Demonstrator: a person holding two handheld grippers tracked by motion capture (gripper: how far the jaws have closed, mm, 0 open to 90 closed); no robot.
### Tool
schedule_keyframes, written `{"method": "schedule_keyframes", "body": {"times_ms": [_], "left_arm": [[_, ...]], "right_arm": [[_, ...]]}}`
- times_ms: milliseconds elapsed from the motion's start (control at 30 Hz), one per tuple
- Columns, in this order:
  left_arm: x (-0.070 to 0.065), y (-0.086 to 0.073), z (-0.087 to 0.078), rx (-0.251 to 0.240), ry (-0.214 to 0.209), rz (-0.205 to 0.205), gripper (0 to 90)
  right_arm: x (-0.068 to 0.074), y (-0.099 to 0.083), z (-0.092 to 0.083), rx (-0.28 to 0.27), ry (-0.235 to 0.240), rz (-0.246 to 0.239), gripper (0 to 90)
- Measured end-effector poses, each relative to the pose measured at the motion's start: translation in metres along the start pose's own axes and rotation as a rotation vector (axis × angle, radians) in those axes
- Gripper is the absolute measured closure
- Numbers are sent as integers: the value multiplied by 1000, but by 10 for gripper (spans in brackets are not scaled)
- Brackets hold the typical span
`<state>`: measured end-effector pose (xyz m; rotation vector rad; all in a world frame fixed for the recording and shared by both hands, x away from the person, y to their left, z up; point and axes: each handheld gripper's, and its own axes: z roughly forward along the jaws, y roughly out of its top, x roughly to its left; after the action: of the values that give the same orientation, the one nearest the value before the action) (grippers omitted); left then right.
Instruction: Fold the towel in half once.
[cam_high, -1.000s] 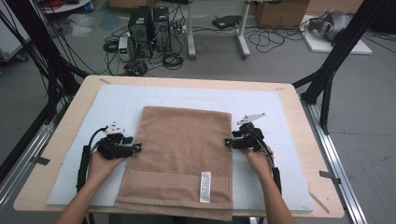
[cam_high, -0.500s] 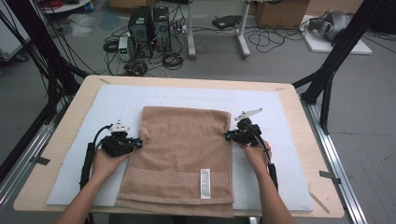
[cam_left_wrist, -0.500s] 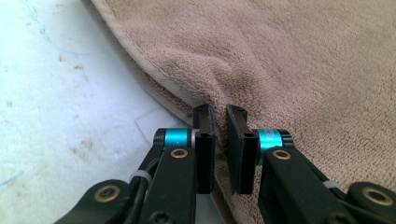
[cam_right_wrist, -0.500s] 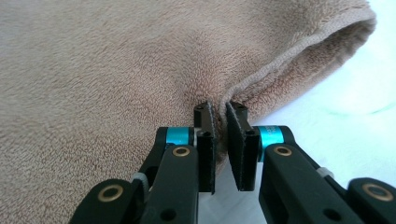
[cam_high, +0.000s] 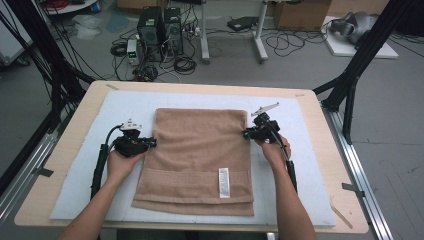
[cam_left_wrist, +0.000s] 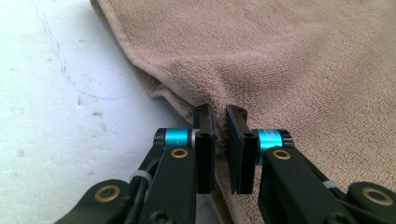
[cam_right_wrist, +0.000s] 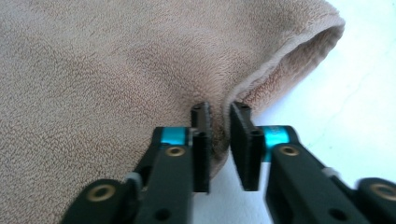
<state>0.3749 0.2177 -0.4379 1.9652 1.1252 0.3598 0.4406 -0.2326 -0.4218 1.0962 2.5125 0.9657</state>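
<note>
A folded tan towel with a white label lies on the white mat. My left gripper is at its left edge. In the left gripper view the left gripper has just closed and pinches the towel hem between its pads. My right gripper is at the right edge. In the right gripper view the right gripper closed and has just eased slightly wider. Its pads still hold the raised edge of the towel.
The mat covers most of a wooden table inside a black frame. Bare mat lies on both sides of the towel. Computer boxes and cables sit on the floor beyond the table's far edge.
Both grippers have shut on the towel's side edges and moved away from the person. The towel has slid a little toward the far side with them.
</note>
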Motion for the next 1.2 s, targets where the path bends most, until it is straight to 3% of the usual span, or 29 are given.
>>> {"method": "schedule_keyframes", "body": {"times_ms": [100, 200, 433, 533, 667, 800, 900, 1000, 1067, 1100, 1200], "left_arm": [[-2, 0, -9, 11, 18, 36, 701], [-6, 1, -24, -26, 19, 61, 643], [-26, -20, -49, -19, -7, 163, 586], [-33, -33, -55, -16, -17, 177, 583], [-42, -47, -60, -20, -66, 173, 571], [-55, -61, -67, -3, -99, 201, 551], [-62, -70, -69, 23, -116, 247, 566], [-64, -76, -69, 26, -129, 269, 670], [-63, -76, -68, 26, -159, 252, 804], [-63, -76, -68, 23, -154, 259, 849], [-64, -75, -71, 23, -153, 270, 881]], "right_arm": [[1, -4, -11, -32, 2, 11, 618], [9, -9, -29, -61, 2, -13, 560], [47, -34, -62, -103, 67, -98, 518], [66, -49, -65, -110, 107, -127, 514], [86, -65, -63, -113, 155, -149, 505], [106, -77, -61, -96, 188, -186, 506], [117, -83, -57, -65, 211, -215, 529], [123, -87, -49, -25, 221, -242, 611], [122, -88, -47, -46, 234, -244, 729], [121, -88, -47, -45, 246, -234, 783], [120, -88, -50, -54, 251, -244, 855]]}}
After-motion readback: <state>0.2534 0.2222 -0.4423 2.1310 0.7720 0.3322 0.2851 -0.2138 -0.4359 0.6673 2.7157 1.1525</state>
